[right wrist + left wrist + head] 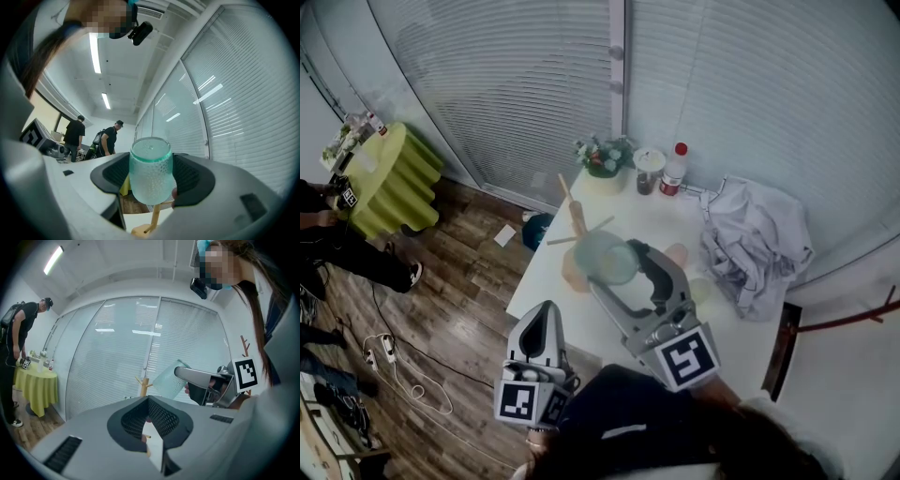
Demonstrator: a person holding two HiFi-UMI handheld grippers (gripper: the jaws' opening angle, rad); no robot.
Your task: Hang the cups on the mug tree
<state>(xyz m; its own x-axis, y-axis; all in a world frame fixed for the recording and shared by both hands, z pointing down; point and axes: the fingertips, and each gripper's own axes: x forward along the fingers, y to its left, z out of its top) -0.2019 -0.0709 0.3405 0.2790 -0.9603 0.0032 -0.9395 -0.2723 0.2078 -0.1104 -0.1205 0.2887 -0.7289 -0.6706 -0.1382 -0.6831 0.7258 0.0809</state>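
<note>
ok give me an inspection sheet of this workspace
surface: white table
job's things: wooden mug tree, visible pegs bare; green cup held close to it
clutter: flower pot, jar, red-capped bottle, crumpled grey cloth
grippers: right tool shut on the green cup; left tool shut, nothing in it
cables: power strip and white cable on the wood floor
surroundings: blinds, yellow-green table, people at left
</note>
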